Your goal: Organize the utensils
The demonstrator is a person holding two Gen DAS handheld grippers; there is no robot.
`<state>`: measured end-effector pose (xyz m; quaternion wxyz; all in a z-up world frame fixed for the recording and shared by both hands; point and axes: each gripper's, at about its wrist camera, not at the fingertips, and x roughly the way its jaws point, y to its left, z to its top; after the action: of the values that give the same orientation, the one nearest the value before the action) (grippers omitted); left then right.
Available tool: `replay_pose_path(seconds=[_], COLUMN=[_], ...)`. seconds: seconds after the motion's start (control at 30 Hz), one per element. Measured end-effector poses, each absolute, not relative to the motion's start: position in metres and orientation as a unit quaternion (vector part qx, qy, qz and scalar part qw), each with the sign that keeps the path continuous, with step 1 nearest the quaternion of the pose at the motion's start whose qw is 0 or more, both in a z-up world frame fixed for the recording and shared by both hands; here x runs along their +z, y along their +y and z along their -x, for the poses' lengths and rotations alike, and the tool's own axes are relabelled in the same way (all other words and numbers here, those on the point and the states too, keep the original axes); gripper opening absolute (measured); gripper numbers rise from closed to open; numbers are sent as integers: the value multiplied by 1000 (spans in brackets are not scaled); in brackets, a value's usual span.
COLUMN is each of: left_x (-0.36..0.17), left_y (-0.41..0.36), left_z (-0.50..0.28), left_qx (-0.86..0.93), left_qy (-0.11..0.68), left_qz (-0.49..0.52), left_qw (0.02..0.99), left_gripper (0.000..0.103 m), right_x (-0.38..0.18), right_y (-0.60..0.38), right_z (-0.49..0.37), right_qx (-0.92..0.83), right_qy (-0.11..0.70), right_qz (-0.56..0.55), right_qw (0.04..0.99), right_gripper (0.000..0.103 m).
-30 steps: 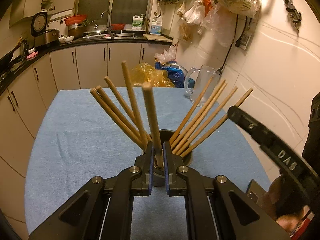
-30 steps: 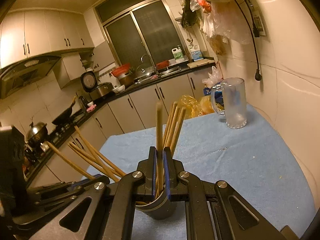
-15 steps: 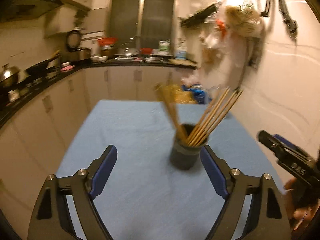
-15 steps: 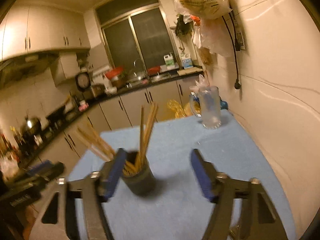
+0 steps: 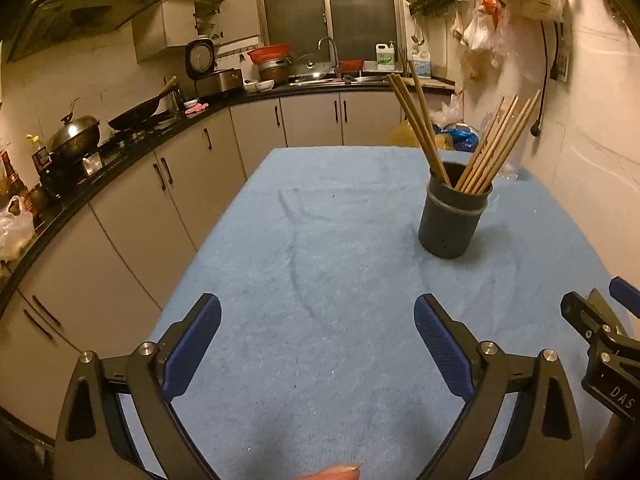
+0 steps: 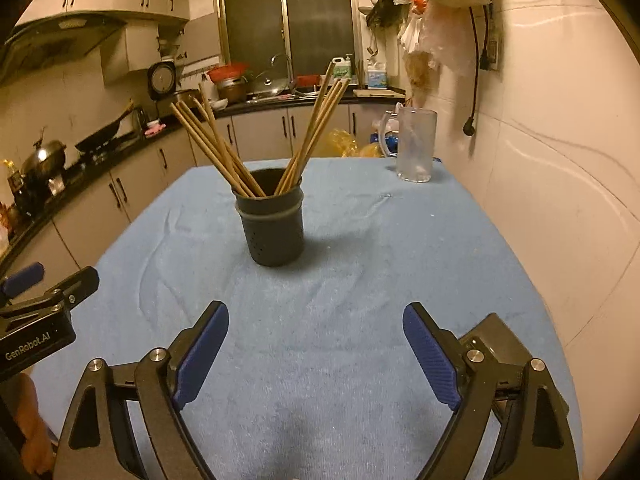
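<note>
A dark round holder point(image 5: 454, 220) point(image 6: 274, 224) stands upright on the blue cloth. Several wooden chopsticks point(image 5: 494, 148) point(image 6: 208, 148) fan out of it in two bunches, one leaning left and one leaning right. My left gripper point(image 5: 316, 320) hangs over the near part of the cloth, well short of the holder and to its left. Its jaws are opening and nothing lies between them. My right gripper point(image 6: 316, 332) sits back from the holder too, jaws opening on bare cloth. Each gripper shows at the edge of the other's view.
The blue cloth point(image 6: 360, 280) covers a table set against the right wall. A clear glass mug point(image 6: 414, 144) stands at its far right corner. Kitchen cabinets and a worktop with a wok point(image 5: 136, 114) run along the left. Plastic bags point(image 6: 436, 0) hang on the wall.
Both grippers were shut on chopsticks in the holder a second ago. They have let go, opened wide and drawn back toward the near edge. The chopsticks now rest in the holder.
</note>
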<state>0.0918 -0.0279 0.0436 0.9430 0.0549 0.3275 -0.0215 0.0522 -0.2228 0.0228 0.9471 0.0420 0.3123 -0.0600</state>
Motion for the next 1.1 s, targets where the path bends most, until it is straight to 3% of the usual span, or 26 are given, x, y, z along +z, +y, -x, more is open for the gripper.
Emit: replay_pose_path(seconds=[1.1], left_x=[40], left_y=[-14], left_z=[-77], left_qx=[16], left_qy=[337], left_qz=[-49], left_qw=[940], left_gripper=[97], right_x=[20], right_y=[-203], right_z=[-51], right_qx=[-54], right_qy=[332], right_qz=[-24], right_qw=[941], right_gripper=[92])
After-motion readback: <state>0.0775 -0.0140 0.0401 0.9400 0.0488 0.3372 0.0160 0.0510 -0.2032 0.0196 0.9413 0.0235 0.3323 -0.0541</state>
